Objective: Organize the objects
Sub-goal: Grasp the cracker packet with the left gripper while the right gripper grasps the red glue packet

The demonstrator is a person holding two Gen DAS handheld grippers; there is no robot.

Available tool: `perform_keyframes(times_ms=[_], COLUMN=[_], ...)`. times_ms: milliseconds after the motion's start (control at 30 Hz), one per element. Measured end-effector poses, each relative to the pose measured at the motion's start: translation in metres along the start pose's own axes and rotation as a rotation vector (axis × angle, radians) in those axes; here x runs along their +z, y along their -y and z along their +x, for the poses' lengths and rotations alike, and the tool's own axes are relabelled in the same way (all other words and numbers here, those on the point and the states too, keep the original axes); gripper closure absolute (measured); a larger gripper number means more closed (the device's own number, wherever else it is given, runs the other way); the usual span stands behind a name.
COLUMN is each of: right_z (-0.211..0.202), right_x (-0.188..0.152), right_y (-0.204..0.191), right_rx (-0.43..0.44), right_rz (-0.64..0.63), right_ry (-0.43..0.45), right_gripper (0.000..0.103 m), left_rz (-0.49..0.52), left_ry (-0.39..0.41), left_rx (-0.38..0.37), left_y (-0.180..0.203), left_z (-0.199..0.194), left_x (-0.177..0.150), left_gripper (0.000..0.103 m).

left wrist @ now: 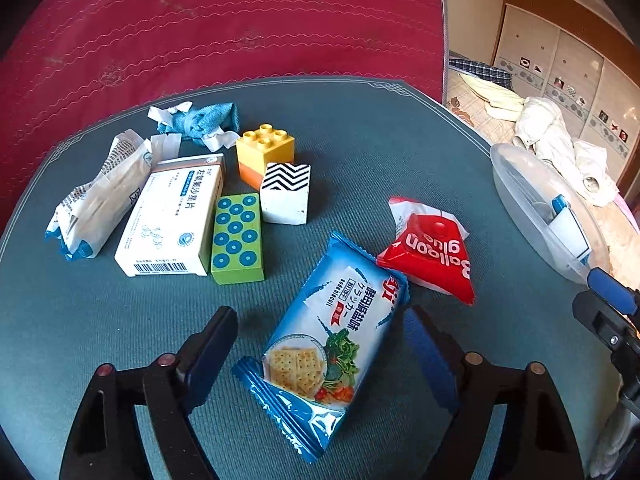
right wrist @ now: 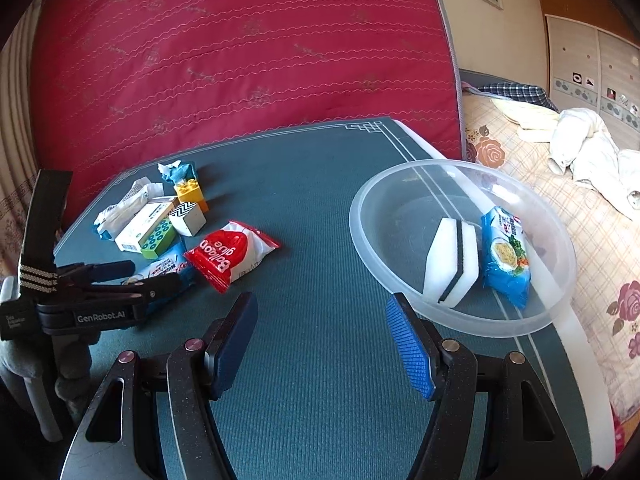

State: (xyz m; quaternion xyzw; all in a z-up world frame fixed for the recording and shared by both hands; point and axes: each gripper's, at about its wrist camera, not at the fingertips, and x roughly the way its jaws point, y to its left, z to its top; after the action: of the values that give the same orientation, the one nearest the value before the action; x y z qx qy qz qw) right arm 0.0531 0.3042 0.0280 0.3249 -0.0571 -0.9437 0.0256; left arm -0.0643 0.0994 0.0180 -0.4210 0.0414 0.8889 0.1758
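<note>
**Left gripper straddling a cracker packet; bowl waiting at the table's right edge**

The left wrist view shows the left gripper (left wrist: pixel 320 344) with its jaws apart and one finger on each side of the blue foil soda-cracker packet (left wrist: pixel 324 344), which lies flat on the teal ribbed table mat (left wrist: pixel 360 152). The right finger stands against the packet's edge; the left finger stands clear of it, with bare mat showing between. No grip is made yet. At 2 o'clock from the packet, touching its upper corner, lies the red-and-white "Balloon glue" sachet (left wrist: pixel 430 256). At 10 o'clock sits a cluster: a green block with blue dots (left wrist: pixel 237 238), a white medicine carton (left wrist: pixel 172 220), a white cube with a black zigzag top (left wrist: pixel 286 194) and a yellow studded brick (left wrist: pixel 265 154).

The right wrist view shows the right gripper (right wrist: pixel 320 348), jaws apart and empty above bare mat. At 2 o'clock from it stands the clear plastic bowl (right wrist: pixel 360 220), which holds a white sponge with a dark middle band (right wrist: pixel 456 268) and a second blue snack packet (right wrist: pixel 506 256).

The step in hand appears to be picking up the cracker packet for the bowl. To do it well, the fingers should probably close across the packet's narrow width near its middle, lightly enough to spare the crackers. Foil is likely to slip, so the pads should seat low against the mat. The lift should be straight up, since the glue sachet could be dragged along.
</note>
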Motion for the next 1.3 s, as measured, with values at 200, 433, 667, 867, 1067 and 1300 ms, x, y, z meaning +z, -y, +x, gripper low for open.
perform_keyframes(times_ms=[200, 433, 667, 867, 1067, 1300], right_z=[0.012, 0.041, 0.082, 0.111, 0.122, 0.108], right_x=[0.008, 0.023, 0.044, 0.058, 0.047, 0.037], right_y=[-0.014, -0.036, -0.046, -0.065, -0.086, -0.081], right_rx=[0.066, 0.135, 0.205, 0.133, 0.028, 0.022], right_rz=[0.024, 0.035, 0.129, 0.085, -0.056, -0.103], right_ry=[-0.038, -0.106, -0.193, -0.205, -0.213, -0.182], right_gripper=[0.035, 0.035, 0.035, 0.035, 0.05, 0.055], left_rz=[0.035, -0.028, -0.085, -0.091, -0.106, -0.107], left_ry=[0.025, 0.067, 0.076, 0.072, 0.064, 0.056], left_rx=[0.014, 0.044, 0.042, 0.034, 0.02, 0.019], left_y=[0.005, -0.001, -0.016, -0.018, -0.021, -0.019], left_z=[-0.006, -0.018, -0.027, -0.029, -0.027, -0.023], left_x=[-0.007, -0.014, -0.02, -0.023, -0.023, -0.022], left_gripper=[0.039, 0.059, 0.059, 0.059, 0.058, 0.057])
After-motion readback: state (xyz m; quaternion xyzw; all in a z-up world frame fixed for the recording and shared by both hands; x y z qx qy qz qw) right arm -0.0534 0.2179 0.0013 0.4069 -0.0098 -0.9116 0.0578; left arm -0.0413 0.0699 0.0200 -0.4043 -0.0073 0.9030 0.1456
